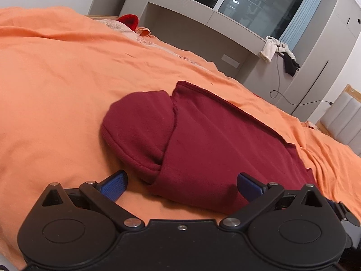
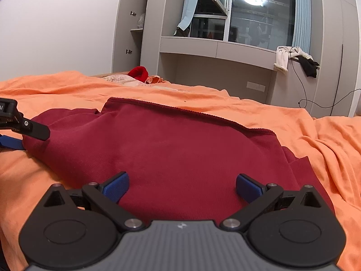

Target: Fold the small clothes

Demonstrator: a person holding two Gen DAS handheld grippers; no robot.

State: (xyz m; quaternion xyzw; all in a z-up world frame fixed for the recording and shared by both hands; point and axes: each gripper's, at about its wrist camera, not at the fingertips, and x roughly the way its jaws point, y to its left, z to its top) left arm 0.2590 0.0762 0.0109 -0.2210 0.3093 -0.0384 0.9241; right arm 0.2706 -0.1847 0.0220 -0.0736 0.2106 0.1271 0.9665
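A dark red sweatshirt [image 1: 203,140] lies folded on the orange bedspread [image 1: 56,90], its hood [image 1: 135,131] sticking out to the left. My left gripper [image 1: 181,184] is open and empty, low over the garment's near left corner. In the right wrist view the sweatshirt [image 2: 180,153] fills the middle, its ribbed hem at the far edge. My right gripper [image 2: 182,184] is open and empty just above the garment's near edge. The left gripper also shows in the right wrist view [image 2: 13,133] at the far left beside the hood.
A red knitted item [image 2: 138,73] and a pillow lie at the far end of the bed. Grey cabinets and a window ledge [image 2: 216,45] stand beyond it, with clothes [image 2: 293,58] and a cable hanging at the right. A padded headboard [image 1: 343,117] is at right.
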